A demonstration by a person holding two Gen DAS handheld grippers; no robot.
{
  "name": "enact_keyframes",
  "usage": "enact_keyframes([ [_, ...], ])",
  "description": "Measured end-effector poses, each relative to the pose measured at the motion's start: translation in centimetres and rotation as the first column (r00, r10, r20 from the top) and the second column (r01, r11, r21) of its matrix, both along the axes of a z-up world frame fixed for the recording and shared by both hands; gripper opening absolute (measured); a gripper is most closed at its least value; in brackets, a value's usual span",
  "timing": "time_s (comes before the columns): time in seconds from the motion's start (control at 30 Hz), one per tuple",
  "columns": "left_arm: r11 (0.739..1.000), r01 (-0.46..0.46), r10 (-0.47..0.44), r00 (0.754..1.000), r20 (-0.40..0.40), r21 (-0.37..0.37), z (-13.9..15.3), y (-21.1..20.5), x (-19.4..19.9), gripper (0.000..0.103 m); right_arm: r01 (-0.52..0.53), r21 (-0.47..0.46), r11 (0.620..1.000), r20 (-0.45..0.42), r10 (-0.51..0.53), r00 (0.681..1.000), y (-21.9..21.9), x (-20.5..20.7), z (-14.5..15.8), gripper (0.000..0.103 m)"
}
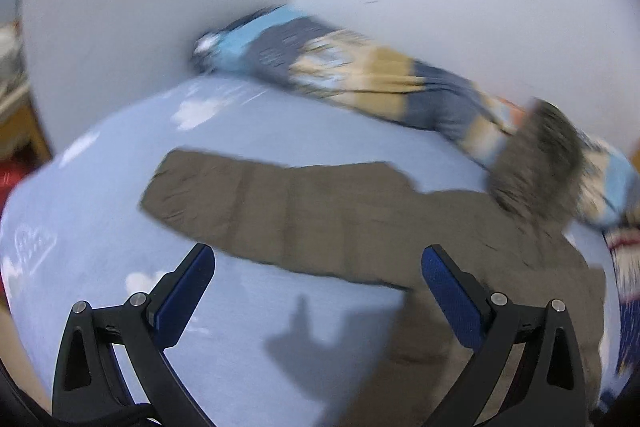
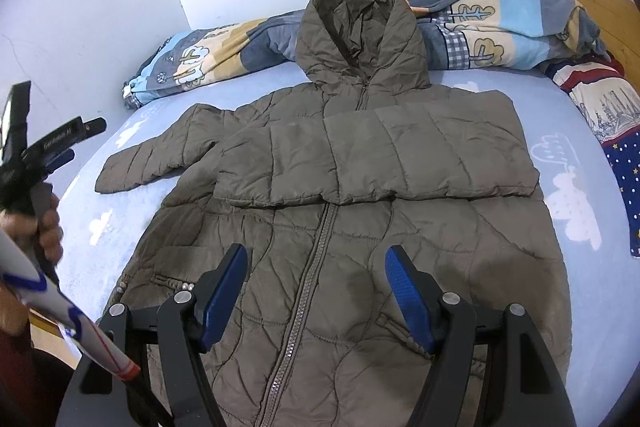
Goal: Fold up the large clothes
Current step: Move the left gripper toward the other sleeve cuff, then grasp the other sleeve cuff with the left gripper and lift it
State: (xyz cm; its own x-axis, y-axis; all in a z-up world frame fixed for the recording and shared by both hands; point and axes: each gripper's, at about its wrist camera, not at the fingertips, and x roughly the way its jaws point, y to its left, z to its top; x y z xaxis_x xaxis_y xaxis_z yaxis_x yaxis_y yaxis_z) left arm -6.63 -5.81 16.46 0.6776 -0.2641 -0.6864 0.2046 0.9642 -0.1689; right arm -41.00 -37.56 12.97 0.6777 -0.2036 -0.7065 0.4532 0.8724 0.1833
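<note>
Blue bedsheet (image 2: 500,83) carries a grey-brown puffer jacket (image 2: 360,227) lying front-up, one sleeve folded across its chest, other sleeve (image 1: 260,203) stretched out. Left gripper (image 1: 318,263) wide, empty; right gripper (image 2: 316,259) wide above the zip (image 2: 308,291).

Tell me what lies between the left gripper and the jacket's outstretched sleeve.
Only bare blue sheet, carrying the gripper's shadow. The left wrist view shows the open left gripper short of the sleeve, with nothing else in that stretch.
</note>
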Motion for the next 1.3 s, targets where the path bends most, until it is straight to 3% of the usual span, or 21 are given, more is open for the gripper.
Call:
enact_keyframes([
  [0.17,0.989,-0.136,0.128,0.985,-0.116,-0.065,-4.4,7.7,6.4,0.100,-0.001,0.011,1.000,0.002,0.001,1.000,0.0,0.0,-0.2,0.076],
  [0.27,0.966,-0.191,0.156,0.968,-0.199,-0.172,-7.0,11.7,9.0,0.071,-0.007,0.014,1.000,-0.001,0.007,1.000,0.0,0.0,-0.3,0.076],
  [0.3,0.949,-0.213,0.156,0.959,-0.237,-0.234,-8.0,13.0,9.7,0.061,-0.010,0.015,1.000,-0.003,0.010,1.000,0.1,0.1,-0.4,0.076],
  [0.33,0.921,-0.244,0.158,0.947,-0.281,-0.303,-9.1,14.4,10.4,0.058,-0.014,0.016,1.000,-0.005,0.014,1.000,0.2,0.2,-0.5,0.076],
  [0.37,0.882,-0.279,0.156,0.933,-0.324,-0.380,-10.4,15.9,11.0,0.058,-0.017,0.016,1.000,-0.010,0.017,1.000,0.3,0.3,-0.5,0.076],
  [0.5,0.791,-0.360,0.173,0.907,-0.384,-0.494,-13.1,18.0,12.2,0.058,-0.026,0.008,1.000,-0.031,0.026,0.999,0.4,0.9,-1.1,0.076],
  [0.6,0.753,-0.363,0.158,0.909,-0.385,-0.548,-14.2,18.0,13.1,0.058,-0.021,0.002,1.000,-0.043,0.021,0.999,0.2,1.1,-1.5,0.076],
  [0.7,0.750,-0.392,0.205,0.904,-0.375,-0.532,-15.2,17.7,14.2,0.058,-0.008,0.022,1.000,-0.053,0.009,0.999,-0.5,1.0,-2.0,0.076],
  [0.83,0.704,-0.441,0.260,0.890,-0.375,-0.558,-16.5,17.9,15.2,0.056,0.008,0.039,0.999,-0.061,-0.006,0.998,-1.3,0.9,-2.4,0.076],
  [0.87,0.707,-0.442,0.268,0.890,-0.369,-0.552,-16.3,17.9,15.4,0.050,0.011,0.034,0.999,-0.063,-0.009,0.998,-1.4,0.9,-2.4,0.076],
  [0.9,0.726,-0.440,0.278,0.891,-0.359,-0.529,-15.9,17.6,15.5,0.025,0.016,0.030,0.999,-0.066,-0.014,0.998,-1.6,0.9,-2.4,0.076],
  [0.93,0.734,-0.422,0.267,0.900,-0.345,-0.532,-15.7,17.3,15.5,0.016,0.021,0.027,0.999,-0.067,-0.019,0.998,-1.8,0.9,-2.4,0.076],
  [1.13,0.782,-0.362,0.269,0.930,-0.250,-0.507,-12.0,15.9,14.8,0.014,0.070,0.054,0.996,-0.038,-0.068,0.997,-3.2,0.0,-1.8,0.076],
  [1.3,0.839,-0.252,0.219,0.968,-0.124,-0.483,-6.6,13.6,13.2,0.014,0.120,0.086,0.989,0.008,-0.121,0.993,-4.3,-1.3,-0.8,0.076],
])
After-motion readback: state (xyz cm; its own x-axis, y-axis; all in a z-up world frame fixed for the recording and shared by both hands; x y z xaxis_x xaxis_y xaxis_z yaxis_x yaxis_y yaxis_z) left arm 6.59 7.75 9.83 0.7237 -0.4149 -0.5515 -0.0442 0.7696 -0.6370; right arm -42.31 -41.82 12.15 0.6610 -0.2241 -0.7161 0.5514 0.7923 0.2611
